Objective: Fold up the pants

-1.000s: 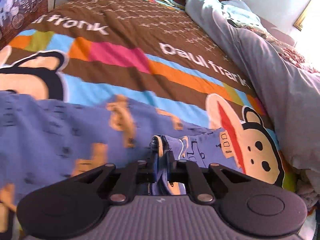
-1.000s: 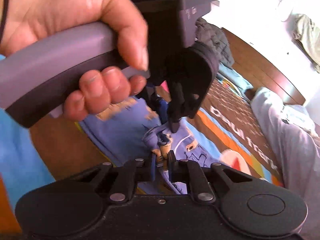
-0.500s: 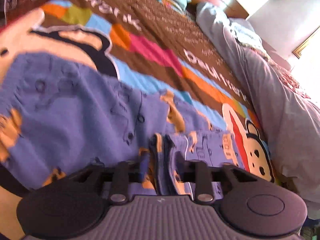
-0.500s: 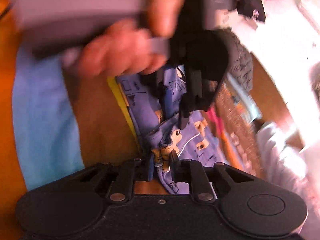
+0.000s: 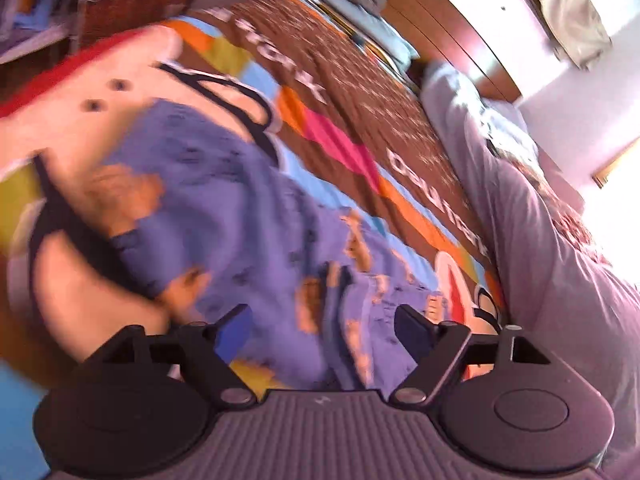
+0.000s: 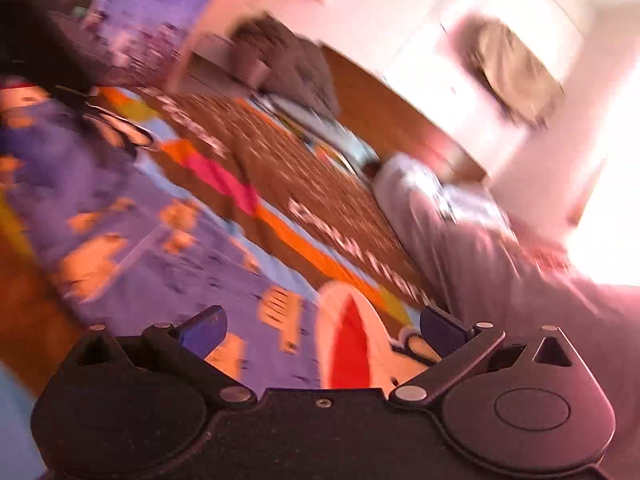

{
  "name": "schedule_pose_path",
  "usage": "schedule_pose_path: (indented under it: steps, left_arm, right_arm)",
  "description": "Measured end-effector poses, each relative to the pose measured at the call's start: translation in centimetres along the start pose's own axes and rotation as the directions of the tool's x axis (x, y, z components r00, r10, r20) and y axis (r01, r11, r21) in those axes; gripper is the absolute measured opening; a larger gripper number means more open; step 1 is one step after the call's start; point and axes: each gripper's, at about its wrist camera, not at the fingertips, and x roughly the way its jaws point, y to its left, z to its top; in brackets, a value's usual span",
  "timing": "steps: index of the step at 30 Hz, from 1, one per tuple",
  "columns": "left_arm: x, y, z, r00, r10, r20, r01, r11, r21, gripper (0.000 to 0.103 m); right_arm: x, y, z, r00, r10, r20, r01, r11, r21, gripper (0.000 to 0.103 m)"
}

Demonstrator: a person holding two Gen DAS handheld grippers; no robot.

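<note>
Two grippers have just been opening, and now both are spread wide with nothing pinched. The left gripper [image 5: 324, 322] hangs over the pants [image 5: 224, 216], and a bunched edge of the cloth lies between its blue fingers [image 5: 412, 326], but they do not press on it. The right gripper [image 6: 322, 326] hangs over the pants' near edge, and it holds nothing. The purple pants lie on the bright bedspread [image 5: 360, 92] beside a gray blanket [image 5: 560, 264]. One fold looks laid down, I think. The pictures are blurry, so more folding or smoothing may be left.
</note>
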Motion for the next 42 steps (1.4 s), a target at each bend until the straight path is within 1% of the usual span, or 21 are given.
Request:
schedule_pose_path:
  steps: [2, 4, 7, 8, 9, 10, 12, 15, 17, 18, 19, 21, 22, 26, 28, 29, 32, 34, 35, 38, 42]
  left_arm:
    - [-1.6, 1.3, -0.5, 0.999, 0.038, 0.015, -0.038, 0.999, 0.007, 0.083]
    - [-2.9, 3.0, -0.8, 0.997, 0.065, 0.041, -0.065, 0.998, 0.001, 0.086]
    - [-4.1, 6.1, -0.8, 0.992, 0.095, 0.079, -0.092, 0.995, -0.036, 0.090]
    - [-4.4, 7.1, -0.7, 0.992, 0.090, 0.090, -0.084, 0.994, -0.068, 0.090]
    - [-4.7, 8.1, -0.6, 0.993, 0.060, 0.104, -0.049, 0.993, -0.104, 0.090]
    - [-4.9, 8.7, -0.3, 0.993, 0.035, 0.115, -0.019, 0.991, -0.132, 0.090]
    - [-5.0, 9.2, 0.2, 0.991, 0.011, 0.134, 0.008, 0.990, -0.144, 0.089]
    - [-4.2, 9.0, 1.4, 0.983, 0.029, 0.183, -0.016, 0.998, -0.068, 0.078]
    - [-3.0, 8.9, 2.3, 0.982, 0.038, 0.187, -0.030, 0.998, -0.048, 0.074]
    - [-2.3, 8.8, 2.8, 0.984, 0.052, 0.169, -0.042, 0.997, -0.059, 0.065]
    - [-1.3, 9.0, 3.4, 0.987, 0.083, 0.135, -0.073, 0.994, -0.082, 0.049]
    - [-0.6, 8.8, 4.2, 0.982, 0.150, 0.114, -0.137, 0.983, -0.120, 0.025]
    - [-0.5, 8.7, 4.5, 0.980, 0.163, 0.113, -0.148, 0.980, -0.133, 0.020]
    - [-1.0, 7.8, 4.9, 0.974, 0.125, 0.188, -0.105, 0.988, -0.116, 0.016]
    - [-1.1, 6.7, 4.3, 0.956, 0.120, 0.266, -0.116, 0.993, -0.032, 0.016]
    - [-1.0, 6.0, 3.9, 0.947, 0.143, 0.287, -0.156, 0.987, 0.023, 0.016]
    - [0.0, 4.4, 3.2, 0.929, 0.240, 0.281, -0.279, 0.954, 0.106, 0.024]
    - [0.8, 4.9, 3.2, 0.934, 0.259, 0.245, -0.289, 0.953, 0.092, 0.061]
    - [0.7, 5.4, 3.1, 0.936, 0.258, 0.240, -0.282, 0.957, 0.069, 0.063]
    - [0.3, 7.4, 3.5, 0.952, 0.185, 0.243, -0.185, 0.982, -0.024, 0.066]
    - [-0.1, 10.2, 3.9, 0.969, 0.056, 0.242, -0.017, 0.987, -0.158, 0.084]
  right_arm:
    - [0.6, 0.0, 1.1, 1.000, 0.026, -0.014, -0.025, 0.998, 0.053, 0.102]
    - [1.3, 1.5, 2.5, 0.992, 0.123, -0.042, -0.119, 0.989, 0.088, 0.102]
    - [3.6, 6.7, 3.0, 0.935, 0.289, -0.203, -0.303, 0.952, -0.040, 0.102]
    - [3.4, 8.3, 2.5, 0.945, 0.255, -0.205, -0.280, 0.954, -0.102, 0.102]
    - [2.6, 8.9, 1.9, 0.968, 0.215, -0.128, -0.232, 0.964, -0.133, 0.102]
    - [2.0, 9.1, 1.9, 0.974, 0.196, -0.115, -0.212, 0.966, -0.150, 0.102]
    - [1.0, 8.7, 2.0, 0.978, 0.181, -0.102, -0.194, 0.971, -0.138, 0.102]
    - [-1.5, 7.1, 2.1, 0.980, 0.198, -0.005, -0.198, 0.978, -0.064, 0.102]
    - [-2.2, 6.6, 2.2, 0.975, 0.221, 0.013, -0.221, 0.975, -0.033, 0.102]
    - [-2.1, 6.7, 2.0, 0.973, 0.229, -0.006, -0.229, 0.973, -0.032, 0.102]
    - [-1.5, 6.7, 2.3, 0.972, 0.233, -0.031, -0.234, 0.971, -0.037, 0.102]
    - [-0.8, 7.8, 1.5, 0.972, 0.220, -0.082, -0.226, 0.972, -0.069, 0.102]
    - [-0.7, 8.4, 1.4, 0.975, 0.205, -0.085, -0.213, 0.972, -0.096, 0.102]
    - [-1.1, 10.6, 0.7, 0.991, 0.132, -0.025, -0.134, 0.966, -0.223, 0.102]
    - [-1.4, 11.5, 0.3, 0.995, 0.095, 0.010, -0.088, 0.956, -0.280, 0.102]
    - [-1.3, 11.8, 0.2, 0.996, 0.084, 0.022, -0.074, 0.952, -0.297, 0.102]
    - [-1.4, 11.9, 0.1, 0.997, 0.075, 0.033, -0.061, 0.948, -0.311, 0.102]
    - [-1.1, 11.6, 0.2, 0.996, 0.085, 0.022, -0.075, 0.952, -0.298, 0.102]
    - [-1.1, 11.5, 0.2, 0.996, 0.089, 0.018, -0.080, 0.953, -0.293, 0.102]
    - [-1.1, 11.6, 0.1, 0.996, 0.086, 0.022, -0.075, 0.952, -0.298, 0.102]
    - [-1.2, 11.8, -0.1, 0.996, 0.080, 0.031, -0.067, 0.950, -0.304, 0.102]
